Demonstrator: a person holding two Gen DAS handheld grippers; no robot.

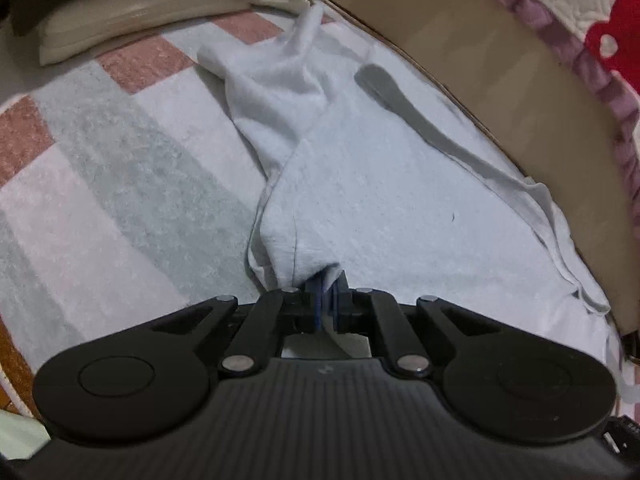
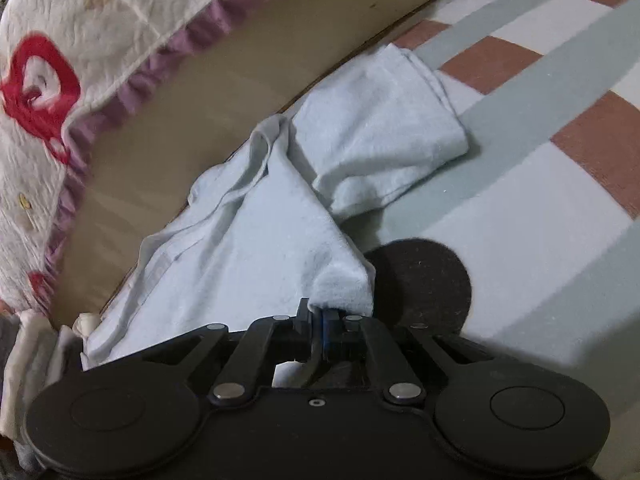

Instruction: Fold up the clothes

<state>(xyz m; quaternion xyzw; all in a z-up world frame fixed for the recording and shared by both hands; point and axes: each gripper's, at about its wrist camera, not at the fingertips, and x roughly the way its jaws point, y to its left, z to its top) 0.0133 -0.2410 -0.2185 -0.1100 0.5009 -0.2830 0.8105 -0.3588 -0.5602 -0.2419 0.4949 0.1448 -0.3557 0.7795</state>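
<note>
A pale blue garment (image 1: 360, 184) lies spread on a checked rug (image 1: 120, 168), one sleeve bunched toward the far end. My left gripper (image 1: 326, 280) is shut on the garment's near edge, and the cloth pulls up into a ridge from the jaws. In the right wrist view the same garment (image 2: 248, 232) shows a folded sleeve (image 2: 380, 128) lying on the rug (image 2: 520, 184). My right gripper (image 2: 320, 314) is shut on a raised corner of the cloth. The fingertips of both grippers are mostly hidden by fabric.
A beige bed base (image 1: 500, 72) runs along the garment's far side, with a white quilt with red motifs and purple frill (image 2: 80, 60) above it. Folded dark and cream clothes (image 1: 120, 8) lie at the rug's far end. White cloth (image 2: 36, 344) sits at left.
</note>
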